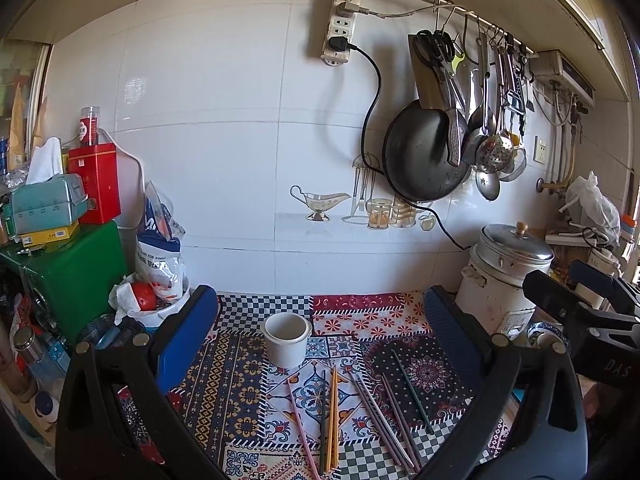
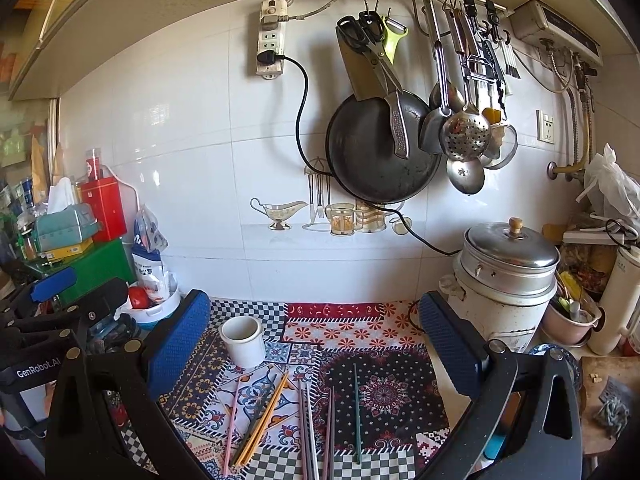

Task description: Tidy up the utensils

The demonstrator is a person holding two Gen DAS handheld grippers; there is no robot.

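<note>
A white cup (image 1: pixel 287 338) (image 2: pixel 242 339) stands upright and empty on the patterned cloth (image 1: pixel 352 312) (image 2: pixel 340 320). Several chopsticks lie loose in front of it: a pink one (image 1: pixel 301 424) (image 2: pixel 231 420), an orange pair (image 1: pixel 333 416) (image 2: pixel 264 418), a grey-mauve bunch (image 1: pixel 380 420) (image 2: pixel 316 432) and a dark green one (image 1: pixel 412 392) (image 2: pixel 356 408). My left gripper (image 1: pixel 320 328) hovers open above the cloth with the cup between its blue pads (image 1: pixel 188 336). My right gripper (image 2: pixel 314 332) is open too, over the chopsticks. Each gripper shows at the edge of the other's view.
A white rice cooker (image 1: pixel 504 280) (image 2: pixel 504 284) with a metal lid stands at the right. A green box (image 1: pixel 68 276), red tin (image 1: pixel 96 184) and bags crowd the left. A black pan (image 2: pixel 380 148), ladles and scissors hang on the tiled wall.
</note>
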